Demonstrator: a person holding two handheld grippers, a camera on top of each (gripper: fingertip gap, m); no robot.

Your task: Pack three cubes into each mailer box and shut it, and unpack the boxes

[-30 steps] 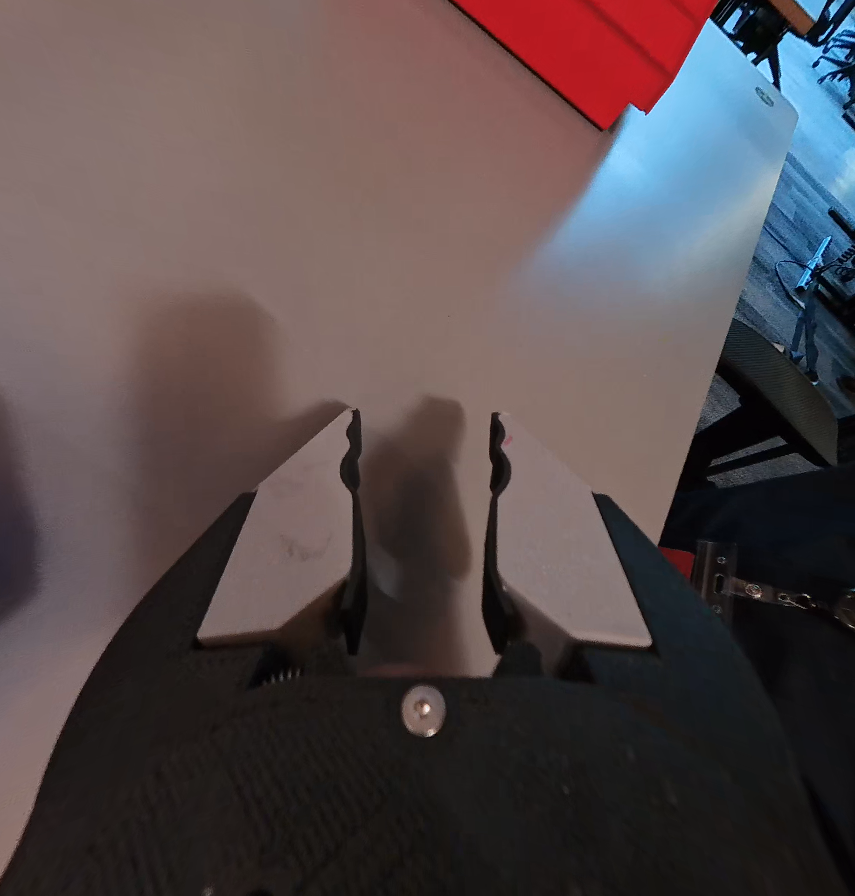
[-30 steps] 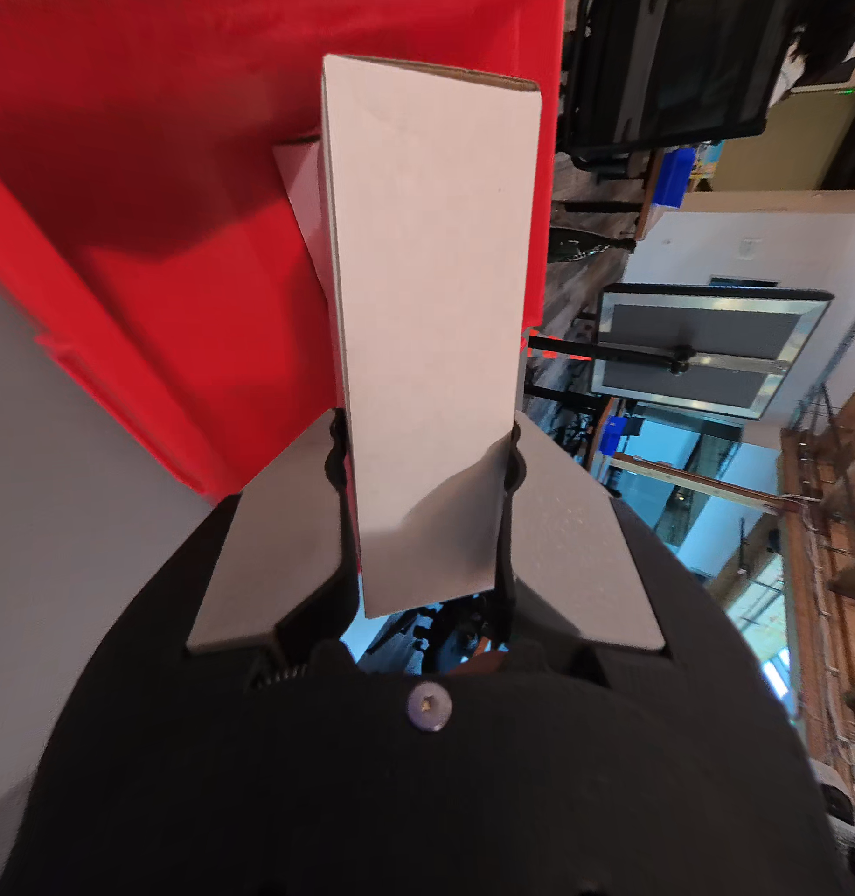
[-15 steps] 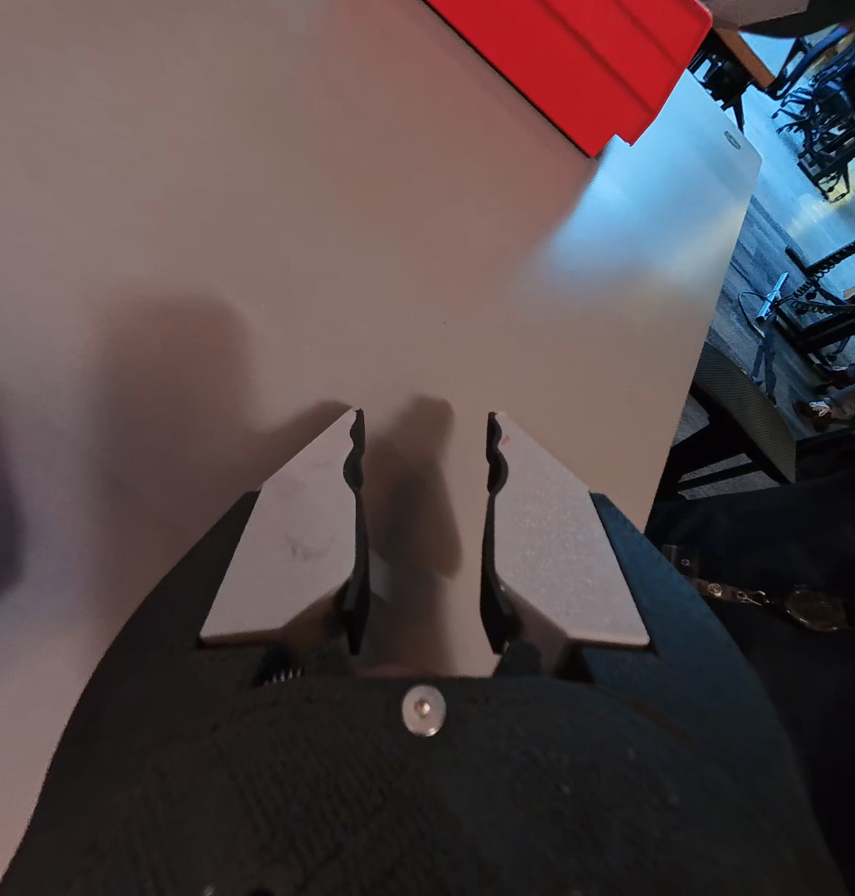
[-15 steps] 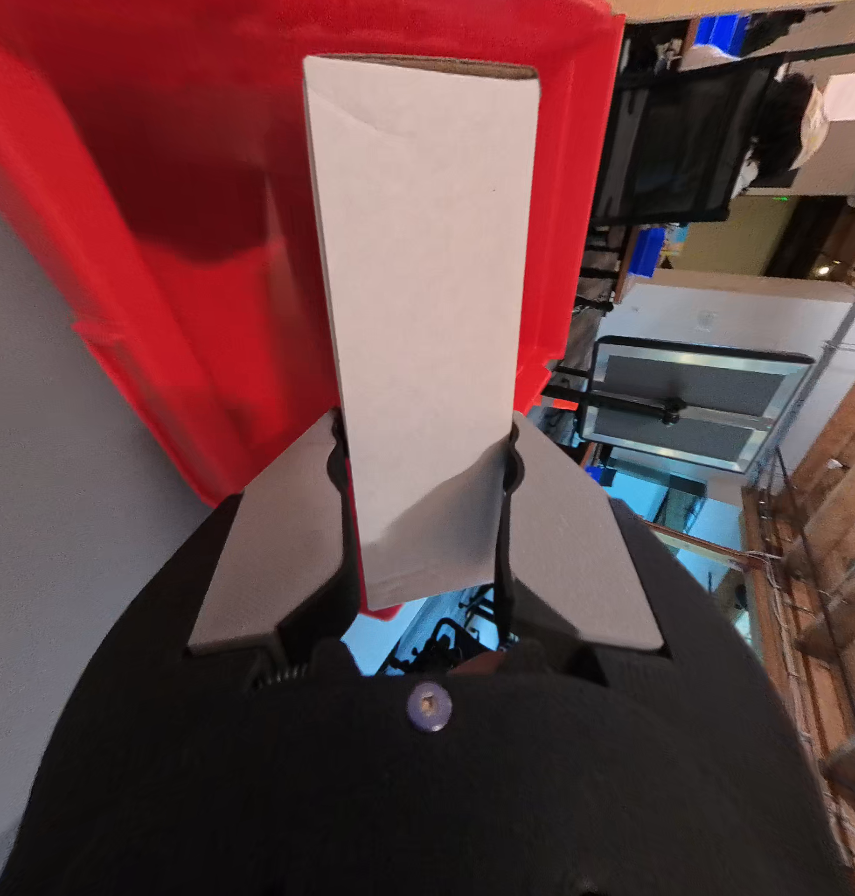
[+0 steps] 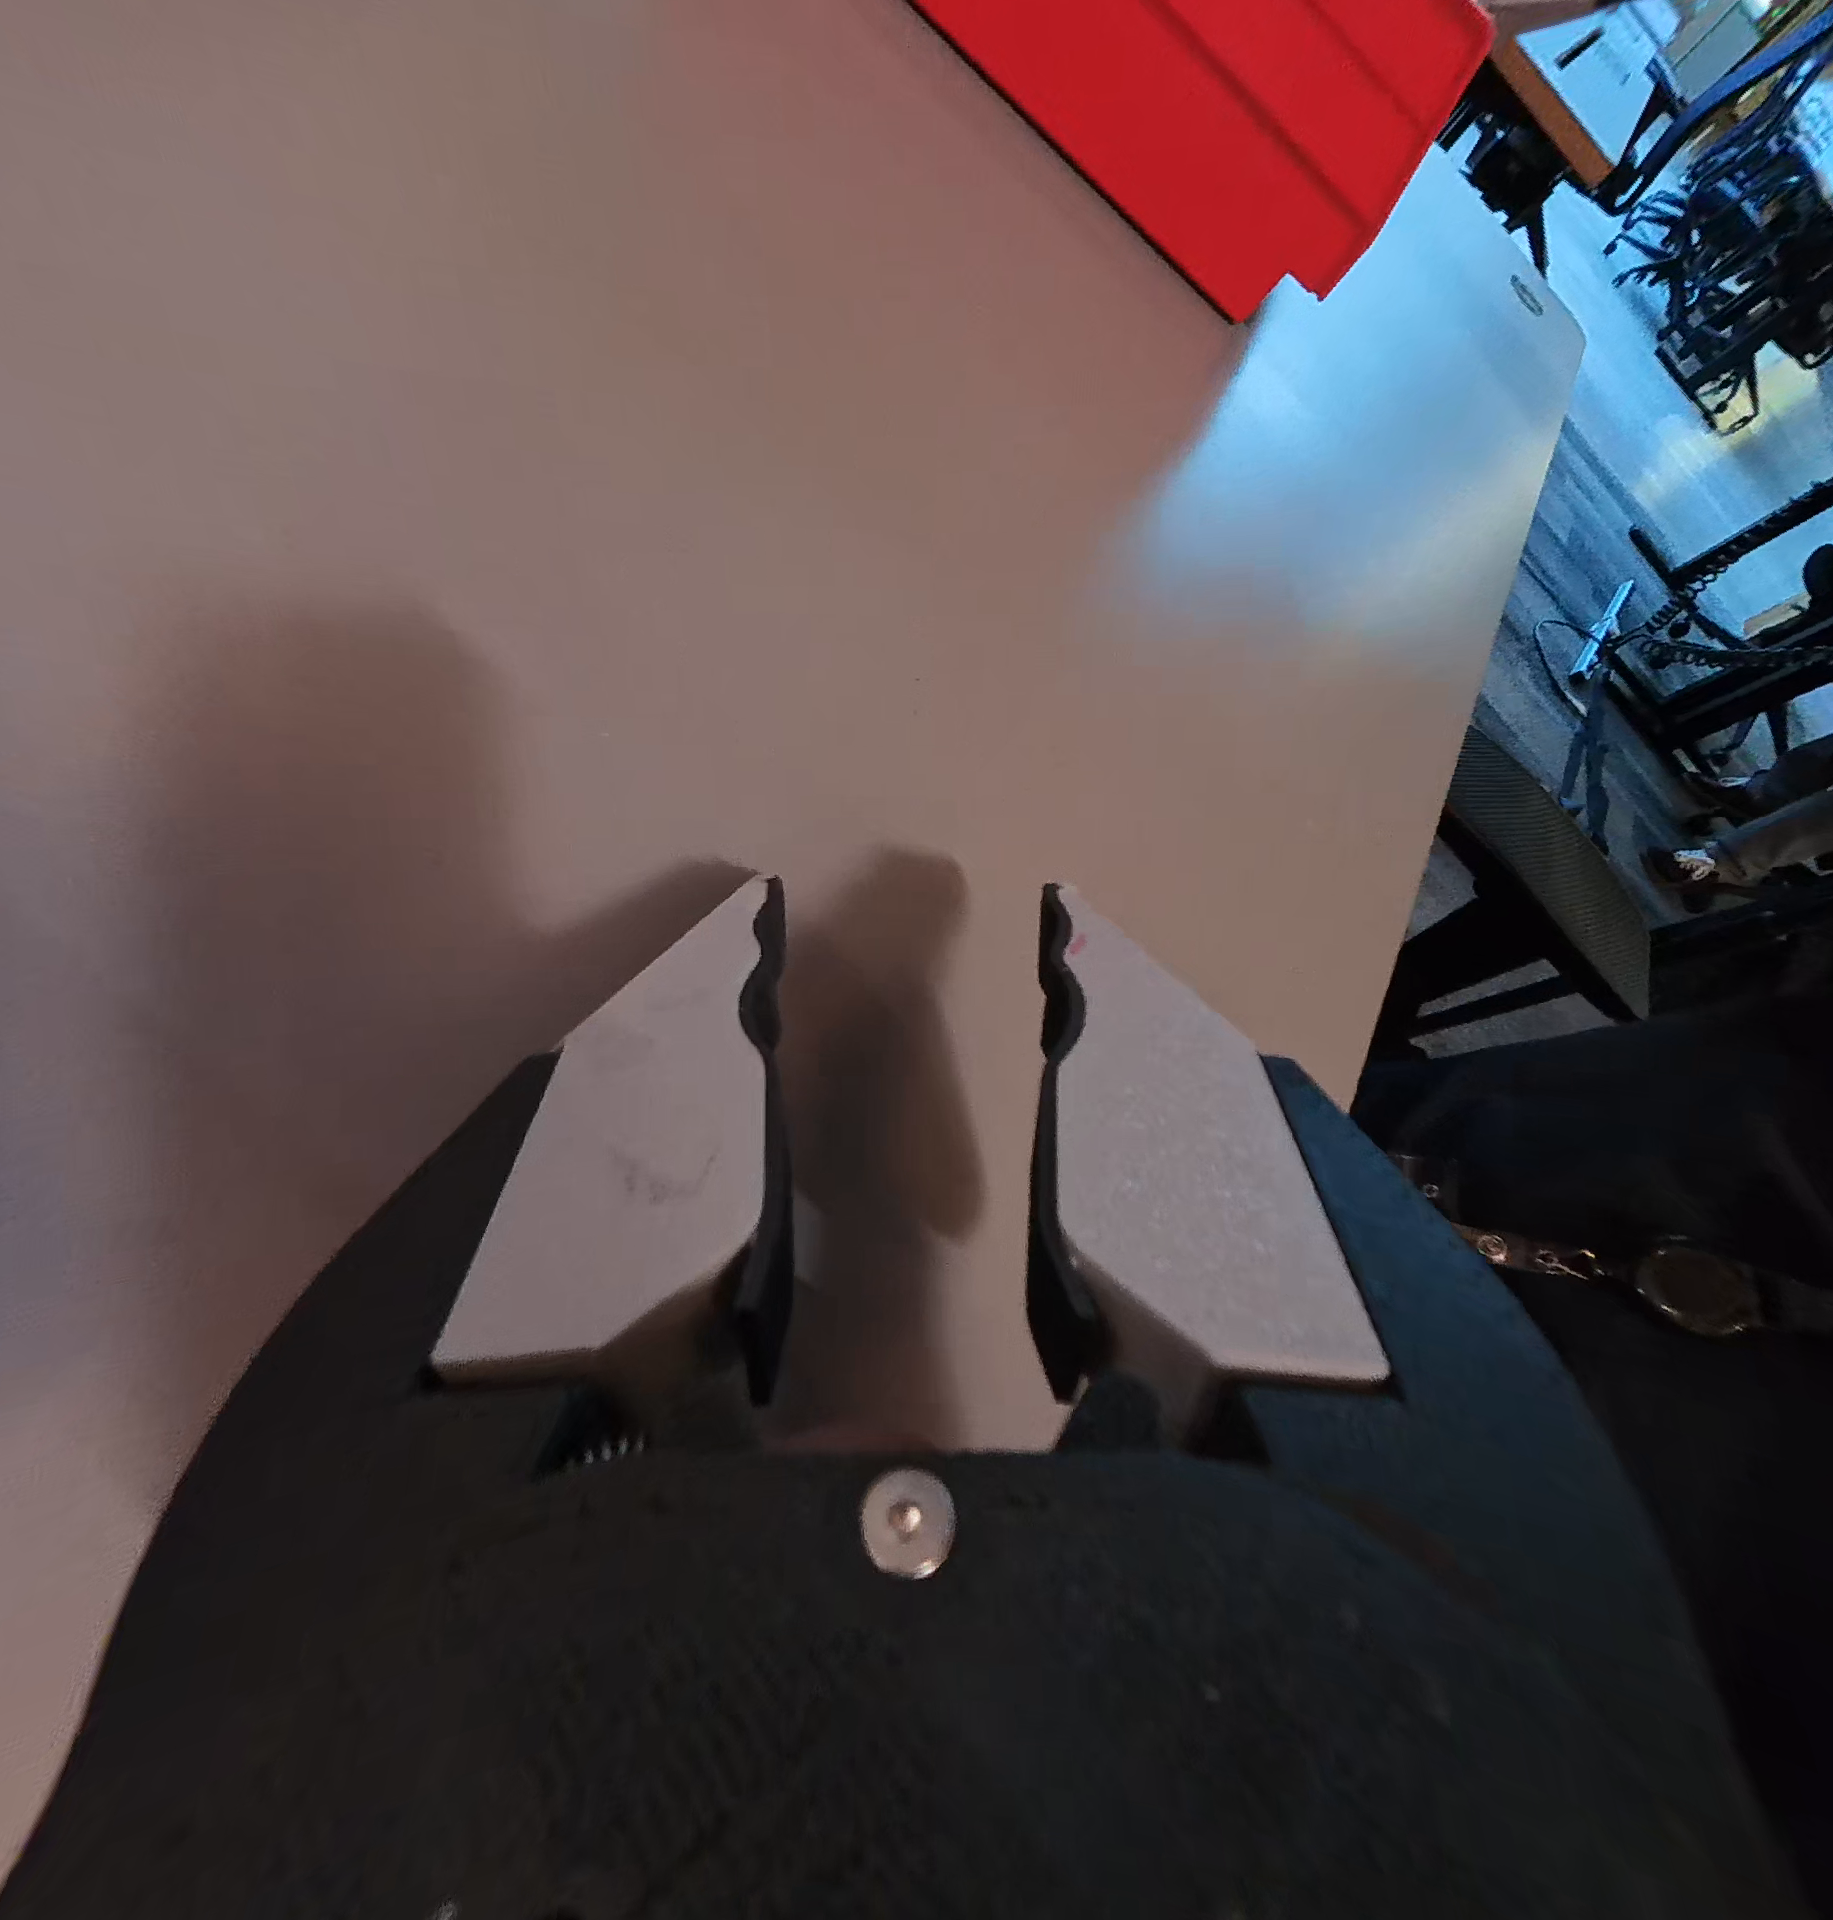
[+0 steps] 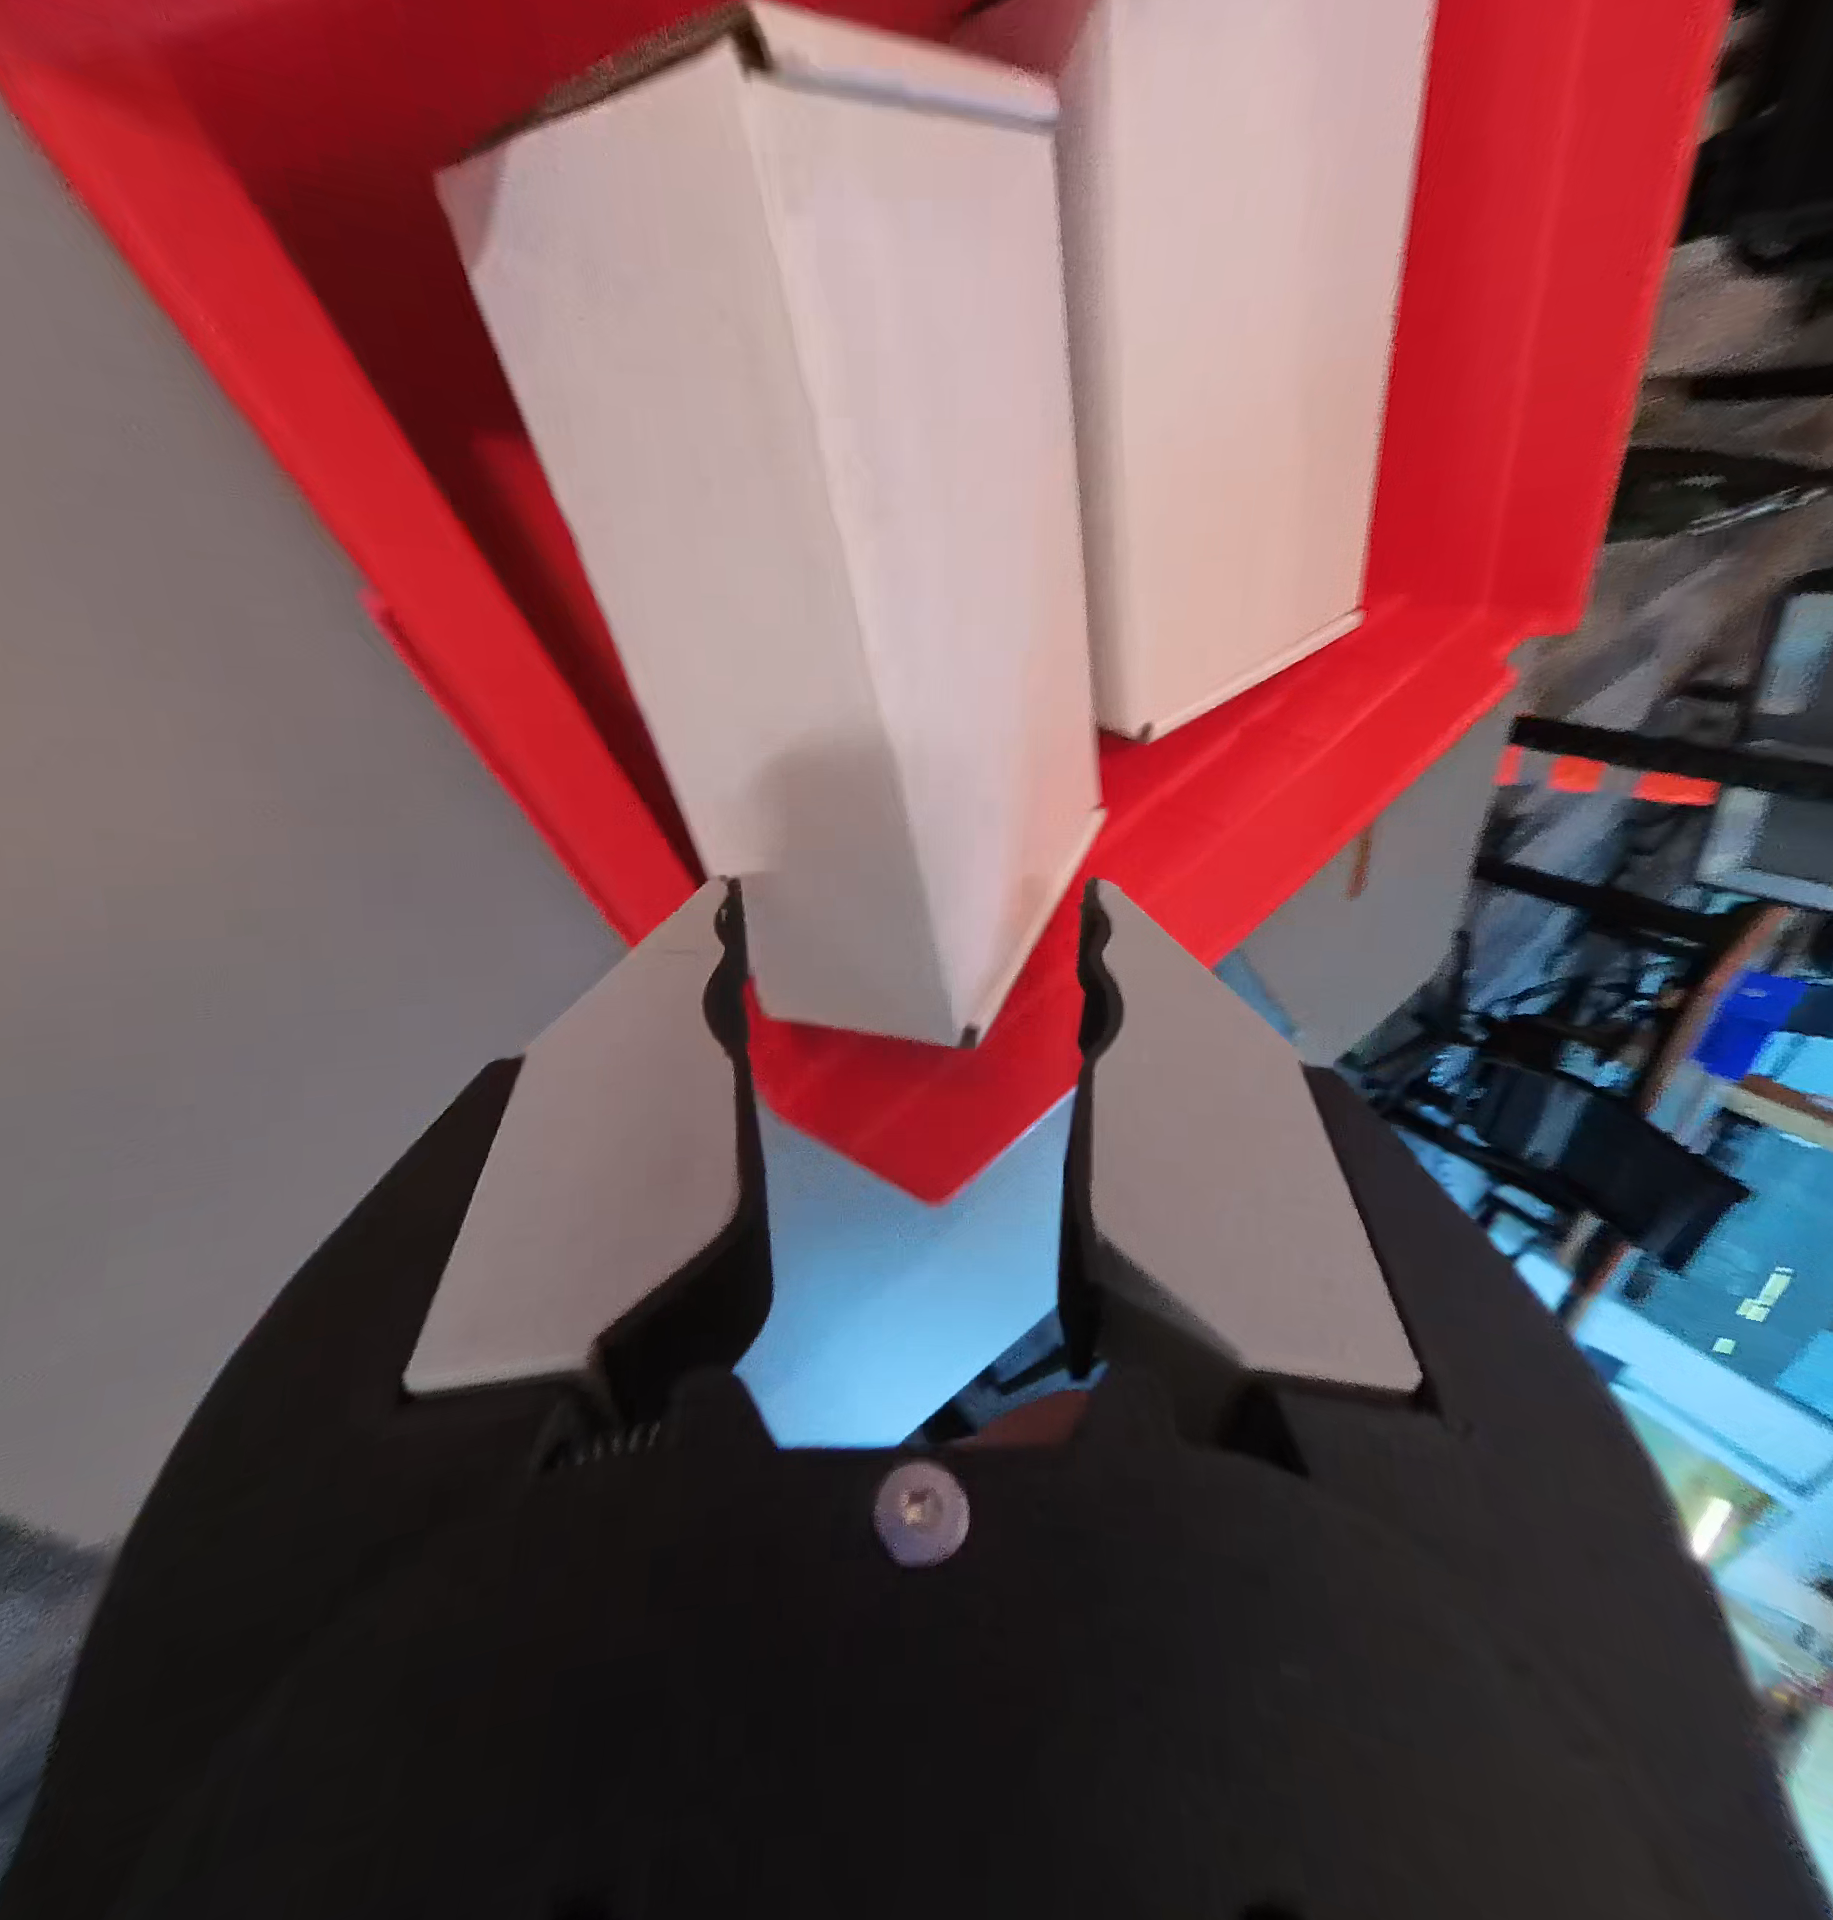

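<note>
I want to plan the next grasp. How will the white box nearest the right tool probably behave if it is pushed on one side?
The near white box looks like thin cardboard, so probably light and easily dented. It sits tilted in the red bin, so it may tip or slide.

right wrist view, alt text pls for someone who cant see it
The open right gripper points at a white mailer box lying tilted in a red bin, with nothing between its fingers. A second white box lies beside the first in the bin, which sits on a pale table.
</note>
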